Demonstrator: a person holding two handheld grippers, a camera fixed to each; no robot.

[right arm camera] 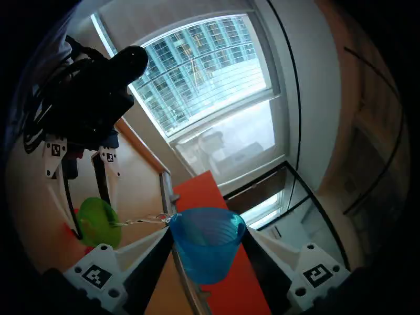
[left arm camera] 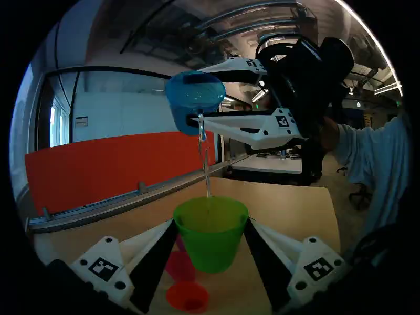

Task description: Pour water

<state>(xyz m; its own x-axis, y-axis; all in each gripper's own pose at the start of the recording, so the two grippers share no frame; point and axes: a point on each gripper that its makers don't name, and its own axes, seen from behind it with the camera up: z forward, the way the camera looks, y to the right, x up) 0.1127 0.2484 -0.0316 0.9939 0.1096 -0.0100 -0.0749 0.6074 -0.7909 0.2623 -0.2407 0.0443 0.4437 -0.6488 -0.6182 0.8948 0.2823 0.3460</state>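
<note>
Water (left arm camera: 203, 157) streams from the blue cup (left arm camera: 194, 102), clamped in the right gripper (right arm camera: 208, 231) and tipped well off vertical, lip toward the green cup (left arm camera: 211, 239) directly below; that cup sits upright, mouth up, over the table (left arm camera: 286, 202), pinched by the left gripper (left arm camera: 210, 226).

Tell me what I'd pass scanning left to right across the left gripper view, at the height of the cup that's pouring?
In order: window → red panel → blue cup → pale sleeve.
</note>
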